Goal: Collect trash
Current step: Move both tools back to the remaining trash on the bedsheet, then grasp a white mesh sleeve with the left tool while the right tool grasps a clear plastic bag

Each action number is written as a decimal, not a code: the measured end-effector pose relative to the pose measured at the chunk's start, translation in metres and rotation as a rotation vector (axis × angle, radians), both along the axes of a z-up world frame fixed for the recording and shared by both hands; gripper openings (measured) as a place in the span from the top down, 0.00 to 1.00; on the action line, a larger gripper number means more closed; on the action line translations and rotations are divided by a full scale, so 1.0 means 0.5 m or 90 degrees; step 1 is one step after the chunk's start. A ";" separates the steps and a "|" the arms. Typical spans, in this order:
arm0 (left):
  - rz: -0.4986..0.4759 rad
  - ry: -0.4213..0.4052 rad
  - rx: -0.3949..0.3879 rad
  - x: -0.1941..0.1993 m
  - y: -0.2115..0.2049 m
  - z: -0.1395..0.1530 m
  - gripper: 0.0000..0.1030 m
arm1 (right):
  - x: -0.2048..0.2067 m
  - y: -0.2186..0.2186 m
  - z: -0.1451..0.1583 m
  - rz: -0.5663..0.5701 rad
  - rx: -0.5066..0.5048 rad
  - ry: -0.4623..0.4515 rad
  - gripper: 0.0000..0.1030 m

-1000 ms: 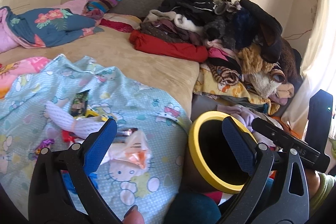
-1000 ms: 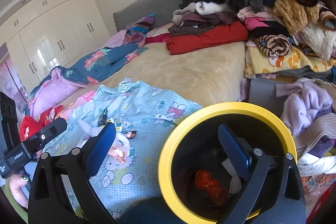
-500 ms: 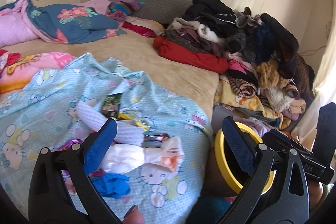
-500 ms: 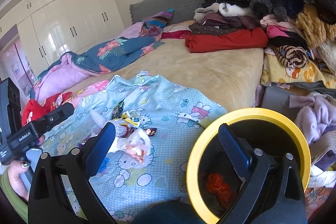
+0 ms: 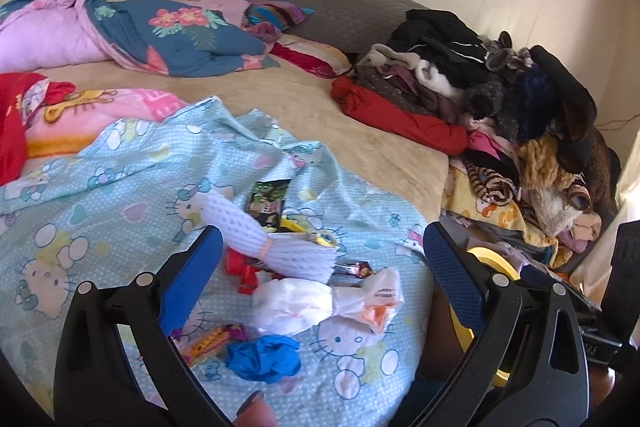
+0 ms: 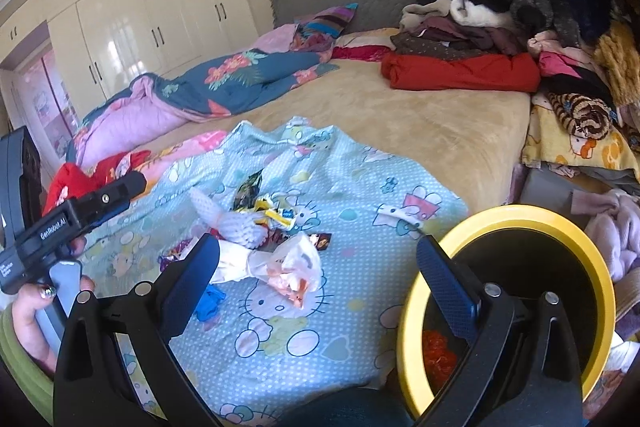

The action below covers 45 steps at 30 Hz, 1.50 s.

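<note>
Landmark: the white plastic bag (image 5: 320, 301), knotted, lying on the pale blue cartoon-print sheet (image 5: 100, 219) on the bed. Left of the bag, in the left wrist view, the left hand-held gripper (image 5: 320, 263) hangs over the litter with its blue pads wide apart, nothing between them. Just behind the bag: a white foam net sleeve (image 5: 260, 235), a red wrapper (image 5: 240, 269) under it, a dark snack packet (image 5: 268, 201) further back. In front of the bag: a crumpled blue glove (image 5: 264, 357) and a pink-yellow wrapper (image 5: 212, 341) just beside it. Right of the bag, off the bed edge, stands the yellow-rimmed bin (image 6: 516, 227); something red-orange (image 6: 438, 353) already lies inside. The right hand-held gripper (image 6: 316, 275) is also spread open and empty, one finger over the bin mouth, the other toward the bag. Judgement: mid-task, between picks, lining up on the pile. Next move calls for lowering one gripper onto the bag, closing on its gathered neck, then carrying it right to the bin. Thin film may slip.
</note>
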<state>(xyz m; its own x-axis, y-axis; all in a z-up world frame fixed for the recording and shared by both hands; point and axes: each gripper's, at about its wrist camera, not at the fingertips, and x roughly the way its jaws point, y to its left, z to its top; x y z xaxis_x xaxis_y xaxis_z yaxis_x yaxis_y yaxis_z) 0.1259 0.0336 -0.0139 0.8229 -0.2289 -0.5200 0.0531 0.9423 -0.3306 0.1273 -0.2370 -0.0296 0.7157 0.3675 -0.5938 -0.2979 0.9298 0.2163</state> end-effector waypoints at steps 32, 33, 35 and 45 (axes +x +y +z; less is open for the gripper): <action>0.086 0.140 -0.070 0.188 0.098 -0.137 0.11 | 0.151 0.121 -0.147 0.064 -0.037 0.084 0.07; 0.092 0.154 -0.074 0.195 0.101 -0.147 0.11 | 0.155 0.125 -0.152 0.067 -0.035 0.089 0.07; 0.107 0.184 -0.083 0.211 0.109 -0.164 0.11 | 0.166 0.131 -0.164 0.066 -0.035 0.103 0.07; 0.135 0.214 -0.129 0.216 0.125 -0.195 0.69 | 0.164 0.121 -0.189 0.083 0.005 0.150 0.69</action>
